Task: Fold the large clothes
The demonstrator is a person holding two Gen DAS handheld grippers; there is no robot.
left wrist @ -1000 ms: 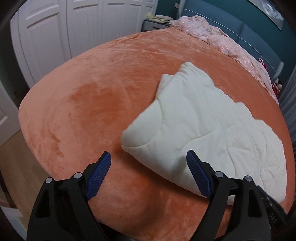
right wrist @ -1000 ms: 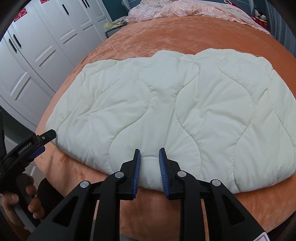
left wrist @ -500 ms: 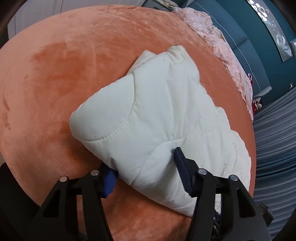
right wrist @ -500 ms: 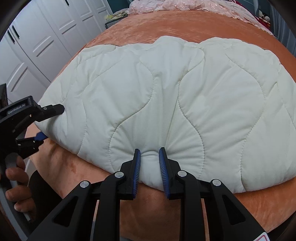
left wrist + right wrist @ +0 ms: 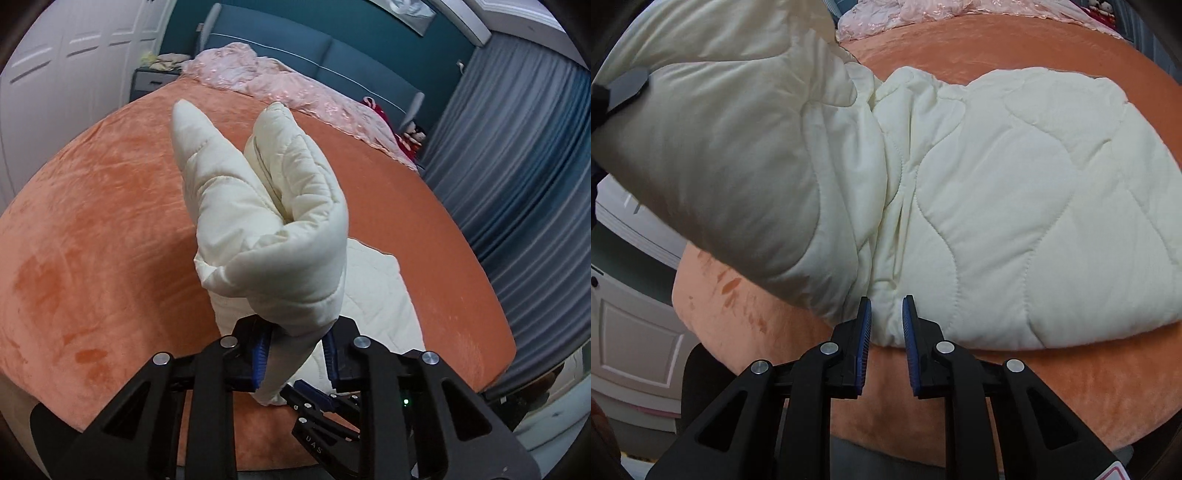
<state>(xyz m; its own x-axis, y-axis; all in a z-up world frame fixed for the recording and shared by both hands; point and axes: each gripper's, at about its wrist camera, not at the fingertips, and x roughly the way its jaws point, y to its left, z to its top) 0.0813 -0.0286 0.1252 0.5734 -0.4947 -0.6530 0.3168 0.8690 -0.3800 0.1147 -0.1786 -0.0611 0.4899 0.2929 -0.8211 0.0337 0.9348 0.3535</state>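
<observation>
A: Where is the cream quilted padded garment (image 5: 1015, 206) located?

B: It is spread on the orange plush bed cover (image 5: 96, 229). Its left end (image 5: 273, 221) is lifted clear of the bed and bunched in the left claw (image 5: 293, 354).

A: State of the left claw?

B: Its jaws have just been closing; the blue pads are now clamped on a thick wad of the padded fabric. The raised end is seen doubled over itself, two puffy lobes pointing up.

A: And the right claw (image 5: 886, 332)?

B: It is narrowed, its jaws have just been closing further, and the near hem (image 5: 886, 321) is pinched between the pads at the garment's front edge.

A: How is it judged to handle?

B: Soft, bulky, light for its volume. No stiffness is shown: the lifted part sags and folds. The shell looks smooth, so slipping from a shallow pinch is a risk.

A: Where should hold be taken?

B: Hems and corners are judged best, with a deep bite through all layers. A grip on the puffy middle would likely take only the top layer.
</observation>
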